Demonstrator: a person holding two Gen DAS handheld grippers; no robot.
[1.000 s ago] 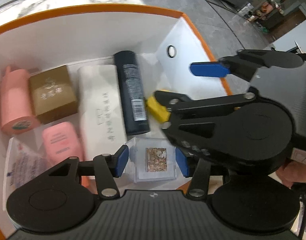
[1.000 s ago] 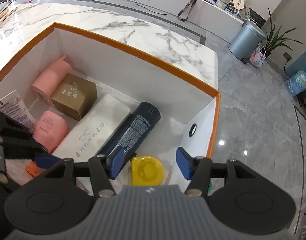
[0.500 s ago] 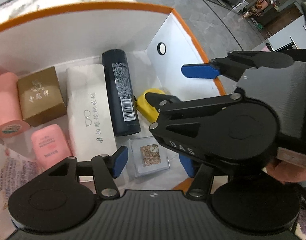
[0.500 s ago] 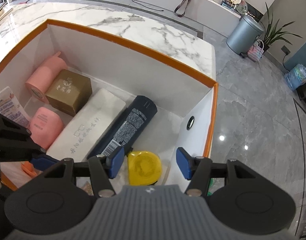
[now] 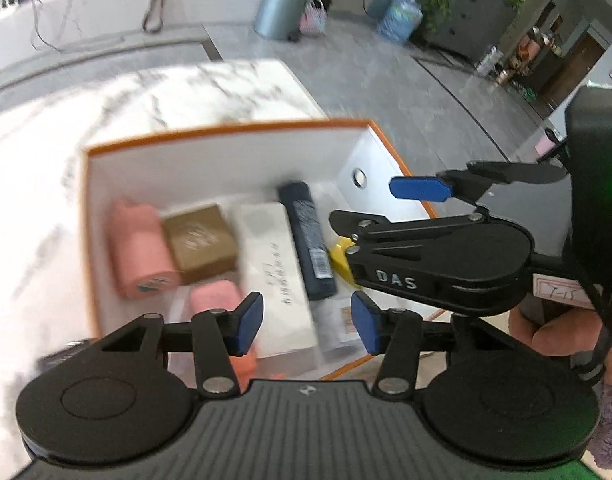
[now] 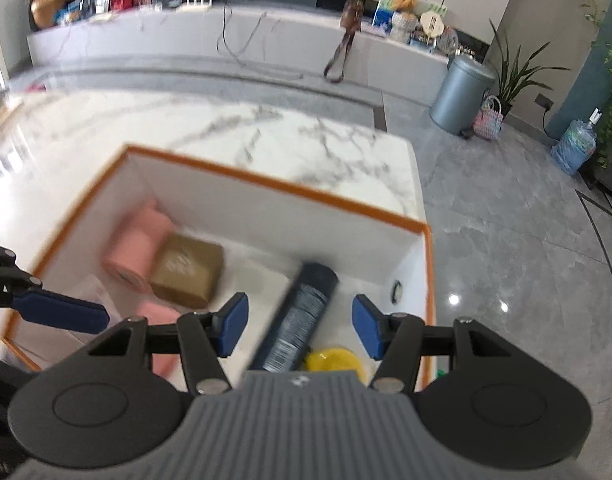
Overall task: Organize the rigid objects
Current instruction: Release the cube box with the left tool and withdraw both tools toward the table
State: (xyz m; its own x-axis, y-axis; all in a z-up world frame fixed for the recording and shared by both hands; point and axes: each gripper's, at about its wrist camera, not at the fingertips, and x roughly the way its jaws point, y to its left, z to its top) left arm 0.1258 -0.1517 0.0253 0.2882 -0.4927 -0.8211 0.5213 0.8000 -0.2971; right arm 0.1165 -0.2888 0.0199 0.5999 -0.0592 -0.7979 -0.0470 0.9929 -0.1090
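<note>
A white box with an orange rim (image 5: 225, 130) (image 6: 273, 186) holds a pink roll (image 5: 139, 248) (image 6: 139, 246), a gold box (image 5: 201, 242) (image 6: 187, 270), a white case (image 5: 277, 276), a dark spray can (image 5: 308, 240) (image 6: 301, 316), a yellow tape measure (image 5: 340, 258) (image 6: 334, 360), a small pink bottle (image 5: 215, 300) and a clear case (image 5: 344, 318). My left gripper (image 5: 308, 322) is open and empty above the box's near side. My right gripper (image 6: 299, 326) is open and empty above the can; it also shows in the left wrist view (image 5: 422, 208).
The box stands on a white marble table (image 6: 265, 128) whose right edge drops to a grey tiled floor (image 6: 506, 240). A grey bin (image 6: 462, 94), a plant and a water jug stand far off. Both views are motion-blurred.
Both grippers have risen and pulled back from the box, so it looks smaller and the room shows. The clear case lies in the box, free of the left gripper's open fingers.
</note>
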